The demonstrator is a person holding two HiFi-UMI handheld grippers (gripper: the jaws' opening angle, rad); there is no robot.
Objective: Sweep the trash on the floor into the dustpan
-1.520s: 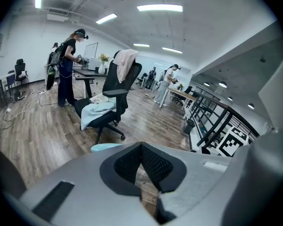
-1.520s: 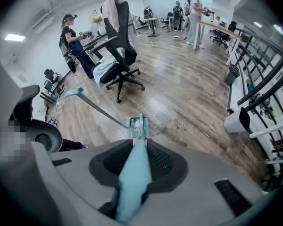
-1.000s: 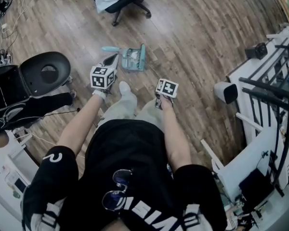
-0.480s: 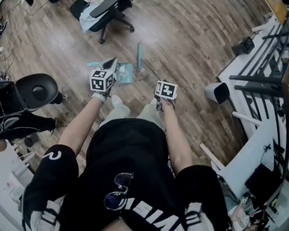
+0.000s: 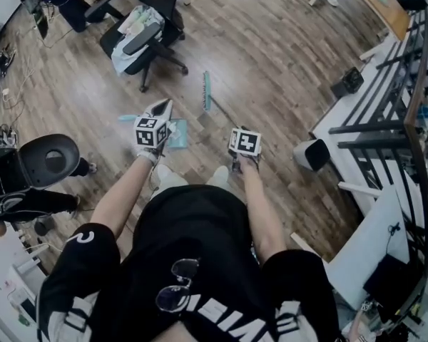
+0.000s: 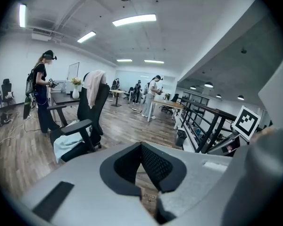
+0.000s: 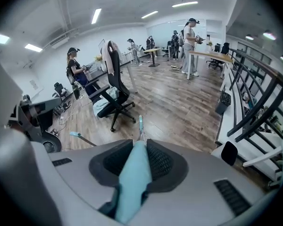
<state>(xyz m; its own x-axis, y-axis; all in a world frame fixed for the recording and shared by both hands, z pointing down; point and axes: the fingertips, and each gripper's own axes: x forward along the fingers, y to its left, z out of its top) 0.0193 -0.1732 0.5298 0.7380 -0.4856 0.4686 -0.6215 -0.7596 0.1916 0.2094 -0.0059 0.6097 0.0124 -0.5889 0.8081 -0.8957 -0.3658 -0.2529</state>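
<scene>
A teal dustpan (image 5: 178, 134) rests on the wooden floor just right of my left gripper (image 5: 162, 107). Its long handle ends in a teal tip (image 5: 126, 117) (image 7: 76, 135). The left gripper (image 6: 144, 173) has its pads almost together on a thin brown printed shaft, apparently that handle. My right gripper (image 5: 237, 135) (image 7: 137, 161) is shut on the teal broom handle (image 7: 134, 182). The thin stick runs forward to the teal broom head (image 5: 207, 91) (image 7: 140, 124), which is out beyond the dustpan. I cannot make out any trash.
An office chair (image 5: 146, 38) (image 6: 82, 131) (image 7: 111, 102) draped with cloth stands ahead on the left. A black round-seated chair (image 5: 53, 159) is at far left. A white bin (image 5: 312, 153) and black railing (image 5: 385, 120) line the right. People (image 6: 41, 93) (image 7: 188, 41) stand farther off.
The broom head, which lay against the dustpan's right side, now points away ahead of it. The dustpan sits closer to my left gripper and feet. The head view has tilted forward.
</scene>
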